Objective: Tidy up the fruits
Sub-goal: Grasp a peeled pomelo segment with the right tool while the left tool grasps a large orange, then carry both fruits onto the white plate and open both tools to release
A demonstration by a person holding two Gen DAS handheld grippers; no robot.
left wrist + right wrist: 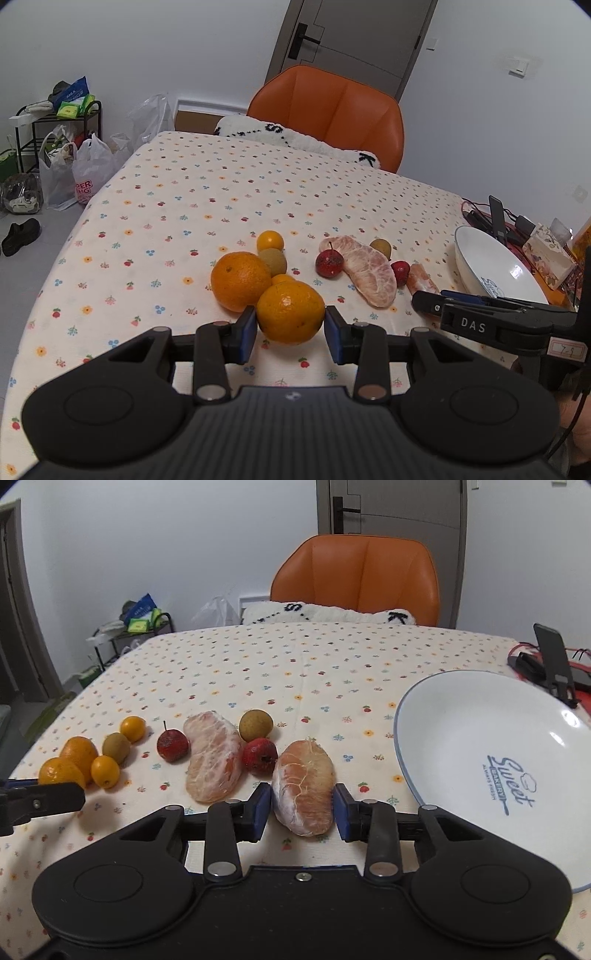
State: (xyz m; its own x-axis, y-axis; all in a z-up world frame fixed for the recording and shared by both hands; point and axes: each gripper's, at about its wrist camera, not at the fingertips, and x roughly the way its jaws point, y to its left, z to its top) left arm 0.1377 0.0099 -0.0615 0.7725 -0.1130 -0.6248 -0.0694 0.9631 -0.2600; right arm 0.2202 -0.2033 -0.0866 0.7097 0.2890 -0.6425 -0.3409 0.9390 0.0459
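my left gripper (290,325) has its blue pads against both sides of the nearest orange (290,312), so i judge it clamped on that fruit, taken at the widest part where it won't roll out. my right gripper (303,805) brackets a peeled pomelo segment (303,786) the same way, pads touching its long sides; the grip looks closed but gentle, which suits soft flesh. both fruits sit low at the cloth, and i cannot tell whether either is lifted yet. the white bowl (406,716) waits empty just to my right, the likely place for sorting, so the right hand has the short trip. the rest lie in a loose row on the tablecloth (221,192): a second orange (240,280), a bigger pomelo piece (212,760), small red fruits, kumquats, brownish round ones i can't identify. the bowl's near rim is cut off behind my gripper body.
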